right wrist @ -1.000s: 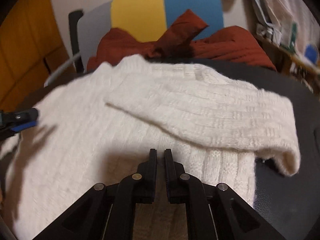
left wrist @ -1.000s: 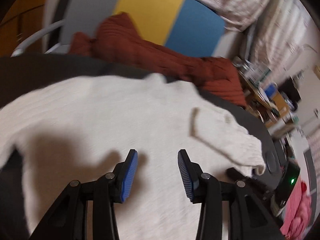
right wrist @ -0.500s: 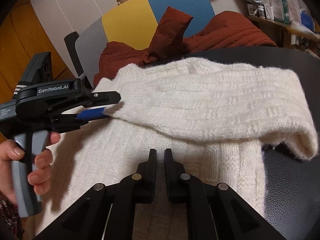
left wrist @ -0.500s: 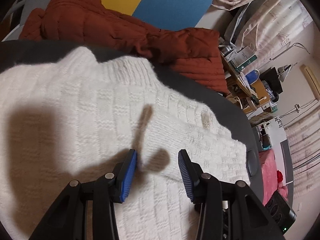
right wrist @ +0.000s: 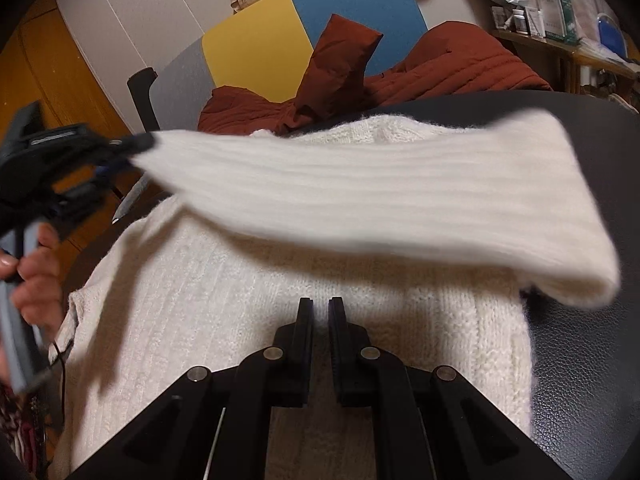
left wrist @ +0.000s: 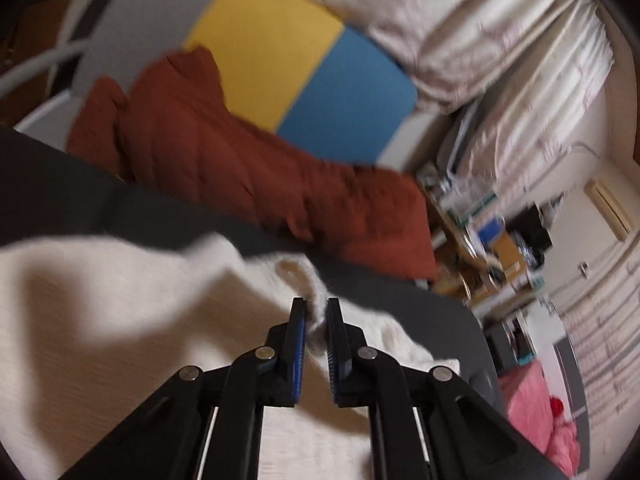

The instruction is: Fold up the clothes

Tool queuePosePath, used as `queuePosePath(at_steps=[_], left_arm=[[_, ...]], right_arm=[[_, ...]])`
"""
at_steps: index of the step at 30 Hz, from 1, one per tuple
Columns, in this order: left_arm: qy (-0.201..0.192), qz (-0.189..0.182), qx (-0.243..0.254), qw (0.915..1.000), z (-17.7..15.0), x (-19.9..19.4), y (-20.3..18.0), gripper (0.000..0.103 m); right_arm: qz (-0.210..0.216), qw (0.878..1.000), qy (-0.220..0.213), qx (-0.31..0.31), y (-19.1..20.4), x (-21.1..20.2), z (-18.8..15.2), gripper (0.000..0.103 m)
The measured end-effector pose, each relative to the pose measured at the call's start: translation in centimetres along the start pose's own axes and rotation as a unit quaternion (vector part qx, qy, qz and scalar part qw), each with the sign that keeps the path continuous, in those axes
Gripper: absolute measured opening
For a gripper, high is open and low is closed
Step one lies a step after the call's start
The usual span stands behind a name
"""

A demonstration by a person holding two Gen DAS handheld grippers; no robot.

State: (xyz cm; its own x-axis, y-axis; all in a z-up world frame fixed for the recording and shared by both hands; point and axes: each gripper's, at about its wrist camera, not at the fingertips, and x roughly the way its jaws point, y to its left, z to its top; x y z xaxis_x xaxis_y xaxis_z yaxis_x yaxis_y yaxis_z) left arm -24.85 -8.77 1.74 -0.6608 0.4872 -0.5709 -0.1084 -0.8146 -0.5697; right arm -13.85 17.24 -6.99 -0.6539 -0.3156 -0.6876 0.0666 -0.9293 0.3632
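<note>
Cream knit sweater (right wrist: 280, 320) lies flat on black counter (right wrist: 580, 380). Left gripper (left wrist: 316, 308) fingers closing, sleeve (right wrist: 360, 192) cuff pinched between them, raised. Right gripper (right wrist: 320, 306) fingers narrow, above sweater body.

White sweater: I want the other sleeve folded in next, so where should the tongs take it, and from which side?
Only one sleeve shows, and the left tongs are closing on its cuff. Grip the other likewise: at the cuff, from its open end, since the thick knit bunches mid-length.

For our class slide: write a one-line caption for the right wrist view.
Left gripper closing on white sweater's sleeve, stretched across its body; right gripper shut.
</note>
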Motion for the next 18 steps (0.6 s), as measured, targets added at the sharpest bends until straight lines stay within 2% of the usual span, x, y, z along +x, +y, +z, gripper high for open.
queuePosePath(at_steps=[3, 8, 11, 14, 15, 16, 18], left_arm=[[-0.022, 0.022, -0.017, 0.9994, 0.2, -2.1, 2.8, 0.008], [-0.024, 0.064, -0.049, 0.9964, -1.7, -4.0, 7.7, 0.008], [-0.017, 0.070, -0.068, 0.9951, -3.6, -4.3, 9.9, 0.007], [-0.010, 0.074, -0.065, 0.9951, -5.7, -4.1, 11.1, 0.007], [-0.008, 0.073, -0.063, 0.9953, -6.2, -3.9, 11.4, 0.007], [-0.009, 0.073, -0.063, 0.9953, -6.3, -3.9, 11.4, 0.007], [-0.011, 0.071, -0.063, 0.9954, -6.3, -3.9, 11.4, 0.007]], right_arm=[[-0.001, 1.000, 0.000, 0.000, 0.1, 0.0, 0.0, 0.008], [0.000, 1.000, 0.000, 0.002, 0.1, 0.0, 0.1, 0.008], [0.001, 1.000, -0.001, 0.003, 0.0, -0.1, 0.1, 0.008], [0.020, 0.999, -0.008, 0.025, -0.8, -0.6, 0.1, 0.009], [0.025, 0.999, -0.013, 0.039, -1.3, -1.1, 0.1, 0.016], [0.029, 0.998, -0.019, 0.054, -1.8, -1.7, 0.1, 0.033], [0.034, 0.996, -0.027, 0.073, -2.6, -2.7, -0.1, 0.055]])
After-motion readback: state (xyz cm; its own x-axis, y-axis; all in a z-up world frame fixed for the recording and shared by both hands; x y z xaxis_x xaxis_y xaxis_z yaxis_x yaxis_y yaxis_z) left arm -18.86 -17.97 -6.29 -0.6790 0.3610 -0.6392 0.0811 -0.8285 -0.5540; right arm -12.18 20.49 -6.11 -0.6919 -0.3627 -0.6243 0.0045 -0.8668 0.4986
